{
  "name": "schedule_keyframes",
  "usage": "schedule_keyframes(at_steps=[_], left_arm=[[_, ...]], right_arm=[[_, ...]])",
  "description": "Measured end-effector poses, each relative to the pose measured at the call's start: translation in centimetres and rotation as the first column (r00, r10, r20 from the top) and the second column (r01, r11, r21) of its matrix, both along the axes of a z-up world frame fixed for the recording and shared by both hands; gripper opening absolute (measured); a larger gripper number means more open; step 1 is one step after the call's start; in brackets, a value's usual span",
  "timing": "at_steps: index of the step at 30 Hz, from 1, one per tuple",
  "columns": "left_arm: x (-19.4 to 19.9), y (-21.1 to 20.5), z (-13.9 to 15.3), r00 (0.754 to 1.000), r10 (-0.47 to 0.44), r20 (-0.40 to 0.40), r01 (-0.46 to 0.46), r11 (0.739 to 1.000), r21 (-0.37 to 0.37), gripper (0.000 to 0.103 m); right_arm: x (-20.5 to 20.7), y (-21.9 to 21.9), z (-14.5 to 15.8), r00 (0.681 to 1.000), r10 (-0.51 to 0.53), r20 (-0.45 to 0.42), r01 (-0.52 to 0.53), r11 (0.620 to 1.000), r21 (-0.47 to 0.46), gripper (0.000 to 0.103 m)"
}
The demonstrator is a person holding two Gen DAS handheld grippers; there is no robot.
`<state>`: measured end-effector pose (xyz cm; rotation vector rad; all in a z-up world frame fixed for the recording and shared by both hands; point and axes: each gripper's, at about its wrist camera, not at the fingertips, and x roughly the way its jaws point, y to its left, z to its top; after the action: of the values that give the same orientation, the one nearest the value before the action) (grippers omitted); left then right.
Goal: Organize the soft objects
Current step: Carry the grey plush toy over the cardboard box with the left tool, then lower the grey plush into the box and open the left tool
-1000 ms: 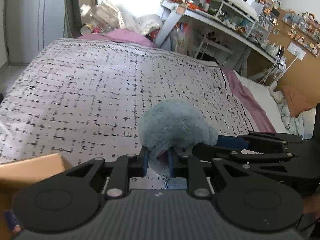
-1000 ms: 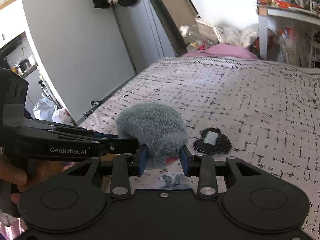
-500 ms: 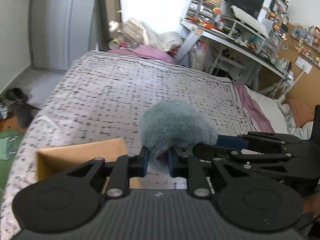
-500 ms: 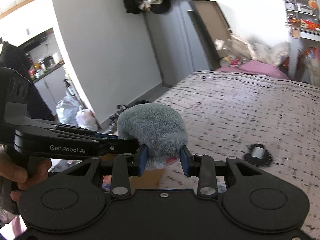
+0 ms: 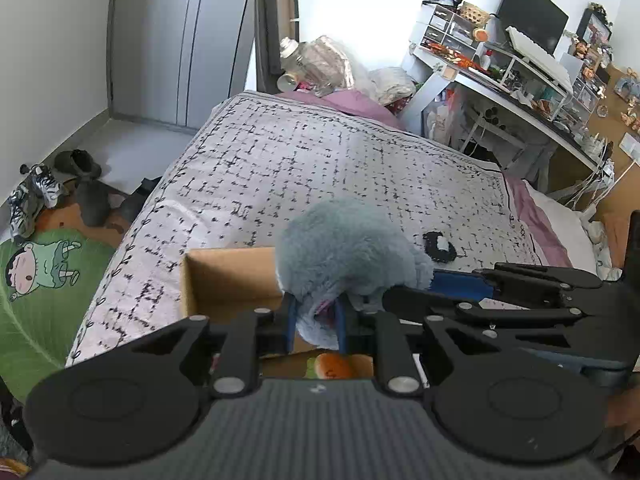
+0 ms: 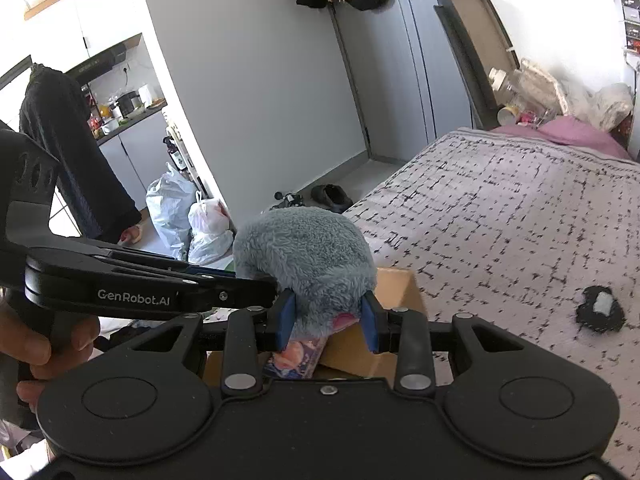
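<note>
A fluffy grey-blue plush toy [image 5: 348, 256] [image 6: 306, 266] hangs in the air, held from both sides. My left gripper [image 5: 316, 326] is shut on its lower edge, where a bit of pink shows. My right gripper [image 6: 328, 322] is shut on the same toy from the other side and also shows in the left wrist view [image 5: 460, 284]. Just below the toy stands an open cardboard box [image 5: 224, 280] [image 6: 394, 284] on the near corner of the bed. Colourful soft items [image 5: 330, 364] [image 6: 298, 356] lie inside it. A small black patch with a white centre [image 5: 440, 246] [image 6: 600, 308] lies on the bedspread.
The bed with its white, black-dashed bedspread [image 5: 320, 160] stretches ahead. A cluttered desk [image 5: 520, 92] runs along the right wall. Shoes [image 5: 76, 164] and a green cartoon rug [image 5: 44, 280] lie on the floor at left. Plastic bags [image 6: 188, 216] sit by the grey wall. A hand [image 6: 32, 348] holds the left gripper.
Both grippers have carried the plush toy toward the bed's near left corner and slightly up. The cardboard box has come into view under the toy, and the floor and shoes now show.
</note>
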<state>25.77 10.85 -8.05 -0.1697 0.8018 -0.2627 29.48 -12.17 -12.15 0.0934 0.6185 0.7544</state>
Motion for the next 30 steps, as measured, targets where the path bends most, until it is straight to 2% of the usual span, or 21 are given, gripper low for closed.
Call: schedule_keyframes(at_steps=[11, 19, 22, 26, 30], left_arm=[[0.6, 2.5, -1.5, 1.0, -0.018, -0.012, 0.018, 0.999, -0.029, 0.019], [1.4, 3.5, -4.4, 0.999, -0.01, -0.041, 0.006, 0.995, -0.099, 0.019], [1.7, 3.5, -5.2, 0.999, -0.016, -0.048, 0.012, 0.995, -0.095, 0.019], [1.6, 3.4, -5.8, 0.999, -0.034, -0.031, 0.032, 0.997, -0.066, 0.023], [1.3, 3.7, -5.7, 0.999, -0.031, -0.023, 0.029, 0.996, -0.088, 0.032]], right_arm=[[0.0, 2.1, -0.9, 0.999, -0.037, -0.027, 0.036, 0.999, -0.025, 0.034], [0.3, 3.5, -2.5, 0.996, -0.073, -0.053, 0.068, 0.993, -0.095, 0.035], [0.4, 4.1, -3.0, 0.995, -0.084, -0.058, 0.075, 0.988, -0.137, 0.041], [0.4, 4.1, -3.2, 0.992, -0.104, -0.071, 0.09, 0.981, -0.169, 0.042], [-0.3, 2.9, -2.5, 0.99, -0.133, -0.051, 0.121, 0.974, -0.193, 0.042]])
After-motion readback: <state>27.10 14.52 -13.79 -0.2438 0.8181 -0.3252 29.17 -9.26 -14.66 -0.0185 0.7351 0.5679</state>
